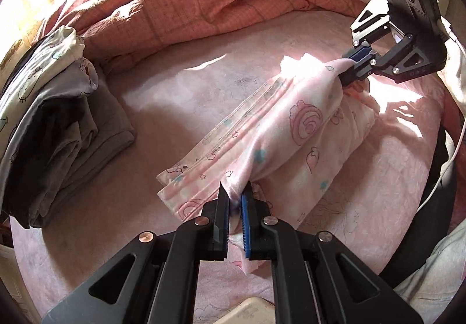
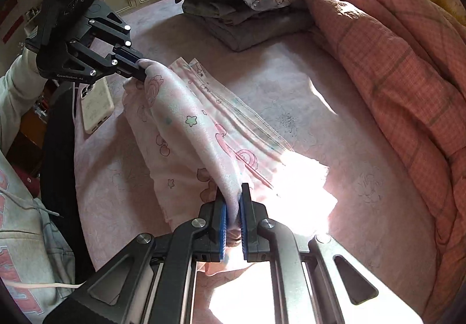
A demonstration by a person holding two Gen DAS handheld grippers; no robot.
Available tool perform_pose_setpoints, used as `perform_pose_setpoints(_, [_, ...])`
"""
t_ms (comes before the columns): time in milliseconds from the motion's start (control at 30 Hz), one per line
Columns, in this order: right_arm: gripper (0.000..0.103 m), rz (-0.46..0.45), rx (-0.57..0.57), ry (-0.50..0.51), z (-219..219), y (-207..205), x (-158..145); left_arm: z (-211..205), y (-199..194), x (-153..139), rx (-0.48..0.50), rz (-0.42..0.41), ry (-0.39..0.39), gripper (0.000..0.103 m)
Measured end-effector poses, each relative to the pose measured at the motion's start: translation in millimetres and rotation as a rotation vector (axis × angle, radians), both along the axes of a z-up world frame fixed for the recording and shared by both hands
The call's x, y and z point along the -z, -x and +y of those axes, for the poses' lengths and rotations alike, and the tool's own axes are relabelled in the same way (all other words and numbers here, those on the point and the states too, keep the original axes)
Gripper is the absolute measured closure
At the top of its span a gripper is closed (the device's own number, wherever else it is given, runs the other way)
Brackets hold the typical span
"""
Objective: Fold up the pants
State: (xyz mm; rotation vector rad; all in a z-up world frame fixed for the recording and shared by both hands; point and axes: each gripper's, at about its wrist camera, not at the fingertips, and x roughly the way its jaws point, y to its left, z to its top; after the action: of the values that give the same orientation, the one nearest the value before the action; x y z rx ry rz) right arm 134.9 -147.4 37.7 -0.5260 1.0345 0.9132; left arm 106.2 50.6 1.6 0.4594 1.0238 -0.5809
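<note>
The pink pants [image 1: 294, 132] with cartoon prints lie half-folded on the bed, and a lifted fold is stretched between both grippers. My left gripper [image 1: 235, 197] is shut on one end of that fold, with fabric bunched between its pads. In the same view, my right gripper [image 1: 351, 66] pinches the far end at the upper right. In the right wrist view, my right gripper [image 2: 233, 203] is shut on the pants [image 2: 189, 120]. The left gripper [image 2: 139, 67] holds the opposite end at the upper left. The lower layers rest flat on the pink sheet [image 2: 291, 76].
A stack of folded clothes [image 1: 72, 108] [image 2: 247, 6] sits on the bed beyond the pants. A rumpled pink checked quilt [image 1: 189, 3] [image 2: 393, 62] runs along the bed's far side. A phone in a pale case [image 2: 97, 108] lies near the person's sleeve [image 2: 17, 91].
</note>
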Motion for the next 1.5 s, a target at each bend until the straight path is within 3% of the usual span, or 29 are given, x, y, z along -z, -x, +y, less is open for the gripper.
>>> perform_pose_setpoints(167, [0.095, 0.046, 0.052, -0.026, 1, -28, 16, 8, -23, 17, -0.056, 0.033, 0.008, 0.089])
perform_pose_setpoints(200, [0.093, 0.053, 0.069, -0.034, -1, -33, 19, 11, -25, 19, -0.071, 0.025, 0.011, 0.088])
perform_pose_setpoints(233, [0.085, 0.053, 0.092, -0.040, -4, -36, 21, 13, -26, 19, -0.080, 0.012, 0.012, 0.086])
perform_pose_setpoints(267, [0.073, 0.041, 0.125, -0.040, -7, -40, 23, 15, -26, 20, -0.087, -0.009, 0.009, 0.086])
perform_pose_setpoints(300, [0.070, 0.020, 0.172, -0.035, -10, -43, 24, 17, -24, 21, -0.098, -0.031, 0.002, 0.086])
perform_pose_setpoints(433, [0.070, -0.112, 0.354, -0.106, -31, -38, 15, 33, -17, 13, -0.189, -0.131, 0.022, 0.086])
perform_pose_setpoints(600, [0.070, -0.330, 0.601, -0.241, -48, -1, -9, 35, 18, -14, -0.289, -0.267, 0.186, 0.085])
perform_pose_setpoints(667, [0.070, -0.389, 0.687, -0.326, -45, 19, -15, 20, 38, -20, -0.344, -0.367, 0.228, 0.085])
perform_pose_setpoints(700, [0.070, -0.399, 0.724, -0.361, -41, 27, -17, 13, 43, -18, -0.363, -0.369, 0.252, 0.085])
perform_pose_setpoints(800, [0.070, -0.282, 0.699, -0.445, -16, 33, -11, -10, 34, -1, -0.435, -0.274, 0.298, 0.086])
perform_pose_setpoints(867, [0.070, -0.243, 0.703, -0.393, 5, 27, 1, -22, 18, 14, -0.491, -0.214, 0.314, 0.088])
perform_pose_setpoints(967, [0.070, -0.176, 0.780, -0.356, 11, 10, 25, -27, 1, 26, -0.584, -0.218, 0.344, 0.089])
perform_pose_setpoints(1133, [0.070, -0.186, 0.902, -0.314, -2, -6, 51, -17, -13, 55, -0.718, -0.208, 0.263, 0.088])
perform_pose_setpoints(1200, [0.070, -0.145, 0.924, -0.265, -9, -14, 63, -6, -11, 58, -0.741, -0.192, 0.316, 0.092])
perform_pose_setpoints(1300, [0.070, -0.114, 0.956, -0.313, -23, -17, 66, 2, -5, 53, -0.799, -0.249, 0.301, 0.098])
perform_pose_setpoints(1400, [0.070, -0.227, 0.999, -0.244, -24, -11, 58, 9, 1, 45, -0.821, -0.308, 0.251, 0.098])
perform_pose_setpoints(1433, [0.070, -0.233, 1.003, -0.229, -27, -11, 57, 9, 3, 41, -0.824, -0.339, 0.215, 0.098])
perform_pose_setpoints(1500, [0.070, -0.237, 1.026, -0.233, -33, -5, 49, 9, 15, 27, -0.805, -0.409, 0.233, 0.094])
